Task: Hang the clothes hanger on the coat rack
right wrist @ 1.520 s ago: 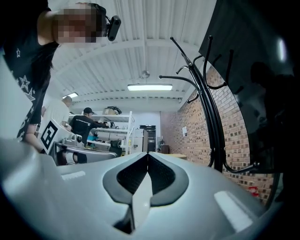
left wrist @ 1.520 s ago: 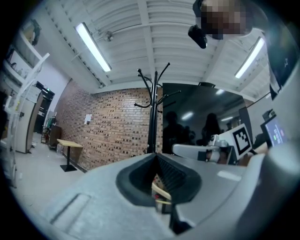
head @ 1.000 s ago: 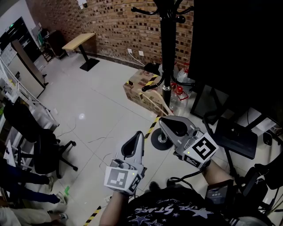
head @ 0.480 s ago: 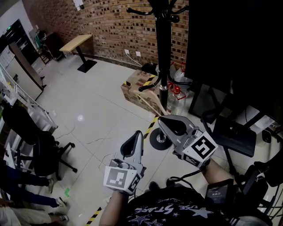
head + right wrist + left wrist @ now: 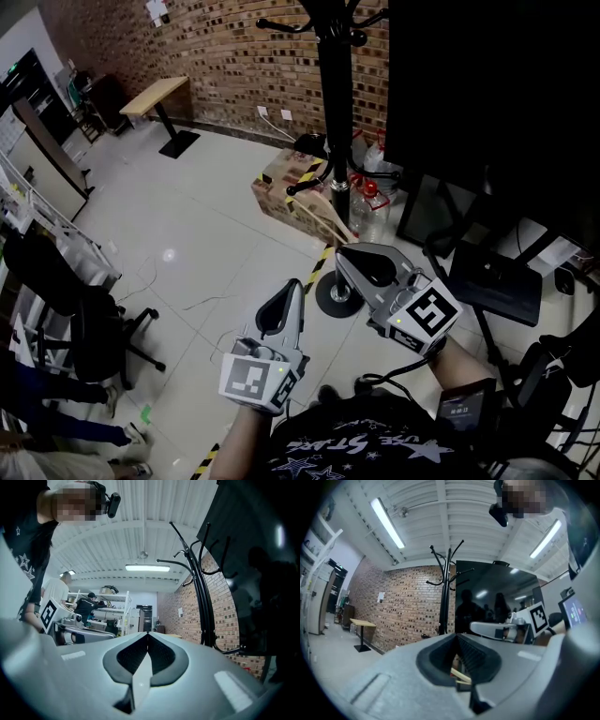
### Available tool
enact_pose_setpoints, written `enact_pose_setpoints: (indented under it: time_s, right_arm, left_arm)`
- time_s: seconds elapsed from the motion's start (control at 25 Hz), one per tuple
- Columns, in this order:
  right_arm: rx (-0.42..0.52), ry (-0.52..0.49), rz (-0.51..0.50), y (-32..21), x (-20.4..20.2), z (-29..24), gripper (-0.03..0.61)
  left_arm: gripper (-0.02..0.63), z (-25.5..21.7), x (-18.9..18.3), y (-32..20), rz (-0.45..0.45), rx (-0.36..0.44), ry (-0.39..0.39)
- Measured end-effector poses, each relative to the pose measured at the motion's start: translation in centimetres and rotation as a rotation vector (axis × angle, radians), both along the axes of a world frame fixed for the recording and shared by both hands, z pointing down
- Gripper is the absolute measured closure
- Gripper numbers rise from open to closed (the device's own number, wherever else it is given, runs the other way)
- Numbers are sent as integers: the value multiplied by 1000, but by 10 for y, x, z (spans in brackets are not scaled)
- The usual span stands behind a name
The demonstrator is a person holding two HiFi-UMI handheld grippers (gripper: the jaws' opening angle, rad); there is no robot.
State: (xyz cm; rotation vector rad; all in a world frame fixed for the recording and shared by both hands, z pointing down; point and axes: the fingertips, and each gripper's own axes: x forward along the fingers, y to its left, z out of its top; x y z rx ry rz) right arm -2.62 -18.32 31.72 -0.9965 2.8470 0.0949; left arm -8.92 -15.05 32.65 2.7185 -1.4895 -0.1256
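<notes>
The black coat rack (image 5: 330, 141) stands on a round base (image 5: 336, 296) just ahead of me; it also rises in the left gripper view (image 5: 444, 592) and the right gripper view (image 5: 204, 602). A pale wooden clothes hanger (image 5: 322, 218) leans low beside the pole, against a cardboard box. My left gripper (image 5: 298, 285) is held level short of the base, its jaws shut and empty (image 5: 457, 637). To its right, my right gripper (image 5: 343, 256) is also shut with nothing in it (image 5: 148, 633). Both are well short of the hanger.
A cardboard box (image 5: 278, 190) and plastic bottles (image 5: 371, 202) sit at the rack's foot. A large black screen (image 5: 487, 94) on a stand fills the right. An office chair (image 5: 84, 323) stands at the left, a small table (image 5: 156, 94) by the brick wall. People stand at far shelves (image 5: 89, 606).
Both grippers have kept still. The head view has drifted a little, so the rack and box sit slightly further left in the picture.
</notes>
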Motion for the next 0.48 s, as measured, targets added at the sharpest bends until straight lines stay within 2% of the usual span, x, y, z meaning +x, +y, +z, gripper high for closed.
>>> enact_pose_setpoints:
  time_s: [0.48]
  right_arm:
    - [18,-11,208,-1,88,-6,573]
  left_arm:
    - [611,-14,77,-10,197,45,18]
